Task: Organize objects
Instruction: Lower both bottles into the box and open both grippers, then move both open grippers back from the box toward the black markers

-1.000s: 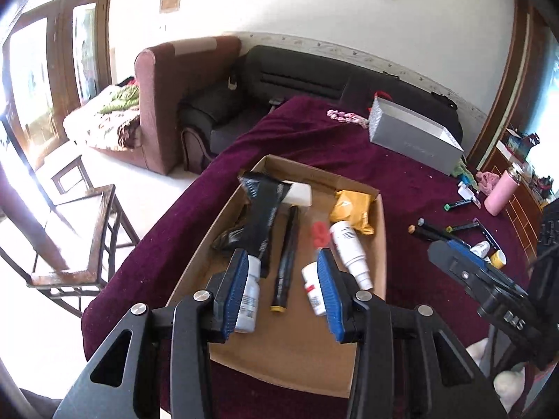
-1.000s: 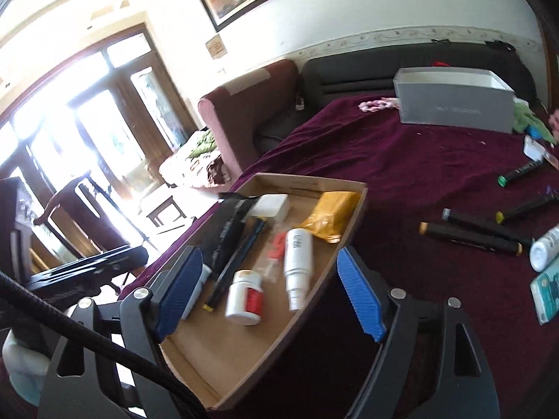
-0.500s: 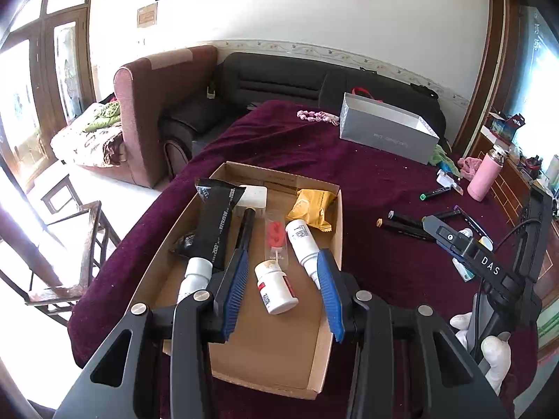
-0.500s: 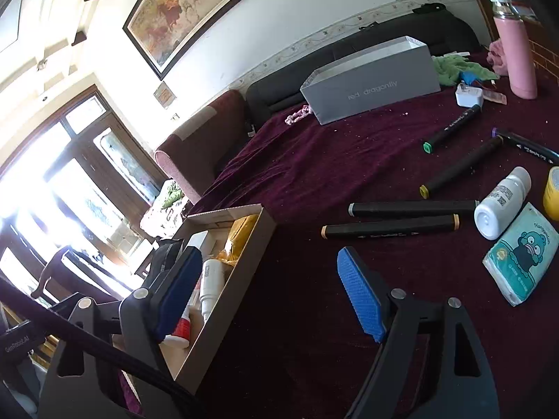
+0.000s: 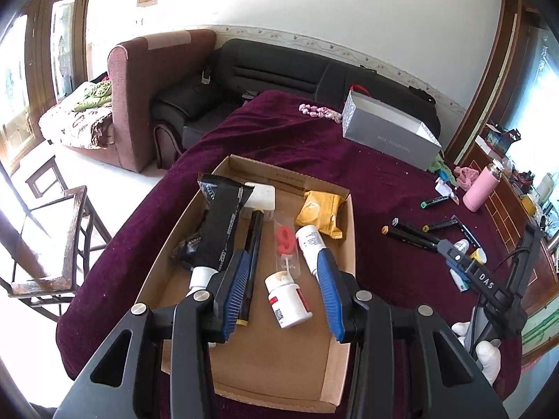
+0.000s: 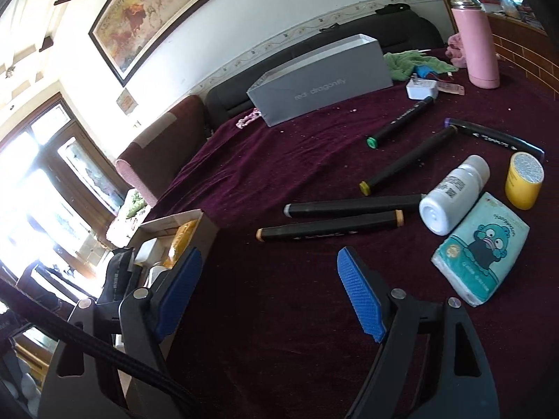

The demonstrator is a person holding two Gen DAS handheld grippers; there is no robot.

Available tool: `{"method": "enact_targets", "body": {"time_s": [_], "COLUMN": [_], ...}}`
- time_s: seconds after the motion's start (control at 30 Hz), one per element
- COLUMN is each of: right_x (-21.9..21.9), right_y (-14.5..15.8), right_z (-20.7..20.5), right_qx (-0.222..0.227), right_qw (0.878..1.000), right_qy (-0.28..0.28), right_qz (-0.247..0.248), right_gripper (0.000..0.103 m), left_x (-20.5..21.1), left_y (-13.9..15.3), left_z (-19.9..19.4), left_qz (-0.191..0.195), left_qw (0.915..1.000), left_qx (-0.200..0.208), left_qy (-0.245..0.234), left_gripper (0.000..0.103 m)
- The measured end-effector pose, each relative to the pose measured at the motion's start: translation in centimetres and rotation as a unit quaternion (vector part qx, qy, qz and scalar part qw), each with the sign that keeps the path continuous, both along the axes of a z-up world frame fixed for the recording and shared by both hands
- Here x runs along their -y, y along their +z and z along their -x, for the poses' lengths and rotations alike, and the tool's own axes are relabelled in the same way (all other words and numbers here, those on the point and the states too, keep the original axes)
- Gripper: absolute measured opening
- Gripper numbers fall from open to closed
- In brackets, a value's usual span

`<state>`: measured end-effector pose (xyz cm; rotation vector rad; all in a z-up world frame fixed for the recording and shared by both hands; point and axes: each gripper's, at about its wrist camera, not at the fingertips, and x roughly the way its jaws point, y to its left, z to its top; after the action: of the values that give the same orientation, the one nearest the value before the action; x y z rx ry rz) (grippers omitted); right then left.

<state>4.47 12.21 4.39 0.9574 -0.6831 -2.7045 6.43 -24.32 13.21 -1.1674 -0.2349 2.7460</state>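
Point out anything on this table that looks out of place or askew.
Nothing is spilled or broken. Loose items still lie scattered on the purple cloth outside the cardboard tray: markers at mixed angles, a white bottle tipped on its side, a tissue pack. In the tray, the red-labelled pill bottle also lies on its side.

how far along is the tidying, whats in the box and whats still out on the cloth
Partly done. The cardboard box already holds a black pouch, a marker, a pill bottle, a white bottle and a yellow packet. Nothing is in hand: left gripper and right gripper are empty. Left: five markers, a white bottle, a yellow container, a tissue pack.
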Motion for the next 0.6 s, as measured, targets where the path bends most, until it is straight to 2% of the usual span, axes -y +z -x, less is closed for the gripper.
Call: {"method": "enact_targets", "body": {"time_s": [0.33, 0.6], "right_x": [-0.2, -0.3], "right_y": [-0.2, -0.3], "right_z": [-0.2, 0.0], "right_qx": [0.011, 0.017], "right_qw": [1.0, 1.0], "right_qy": [0.007, 0.01], "right_qz": [0.008, 0.016], "right_gripper": [0.081, 0.081], "left_x": [-1.8, -2.8], "left_y": [0.8, 2.7], "left_z": [-3.5, -5.7], "left_qz": [-0.015, 0.012], "left_qw": [0.9997, 0.9992], "left_qx": [-0.017, -0.037], "left_qy": [-0.008, -0.005], "left_gripper": [0.036, 0.036]}}
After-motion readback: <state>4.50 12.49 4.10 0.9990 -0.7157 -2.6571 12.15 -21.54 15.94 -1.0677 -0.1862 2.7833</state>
